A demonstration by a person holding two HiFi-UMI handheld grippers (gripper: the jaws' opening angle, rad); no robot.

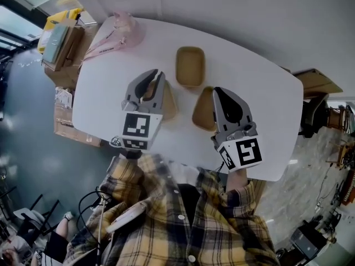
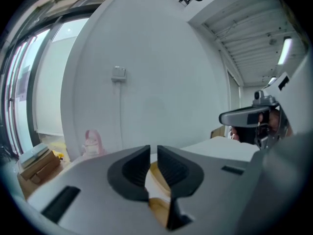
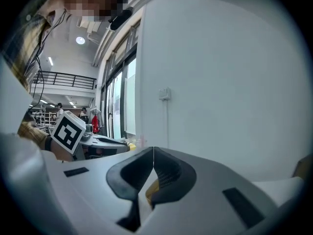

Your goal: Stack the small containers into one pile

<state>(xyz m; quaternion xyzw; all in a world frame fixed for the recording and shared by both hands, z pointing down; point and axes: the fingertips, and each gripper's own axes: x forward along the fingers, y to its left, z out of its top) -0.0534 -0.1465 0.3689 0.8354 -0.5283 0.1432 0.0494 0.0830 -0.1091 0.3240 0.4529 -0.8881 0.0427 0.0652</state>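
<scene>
Three shallow tan containers lie apart on the white table (image 1: 260, 87). One container (image 1: 190, 65) sits toward the far side. A second container (image 1: 168, 101) is half hidden under my left gripper (image 1: 158, 73). The third container (image 1: 203, 110) lies just left of my right gripper (image 1: 217, 91). Both grippers hover above the table, shut and holding nothing. In the left gripper view the left gripper (image 2: 153, 149) shows a tan container (image 2: 156, 179) below its jaws. Under the right gripper (image 3: 153, 150), its own view shows a sliver of tan container (image 3: 152, 189).
A pink bag (image 1: 119, 29) lies at the table's far left corner. Cardboard boxes (image 1: 61, 43) with a yellow item stand on the floor to the left. Another box (image 1: 317, 82) stands beyond the right edge. A white wall runs along the far side.
</scene>
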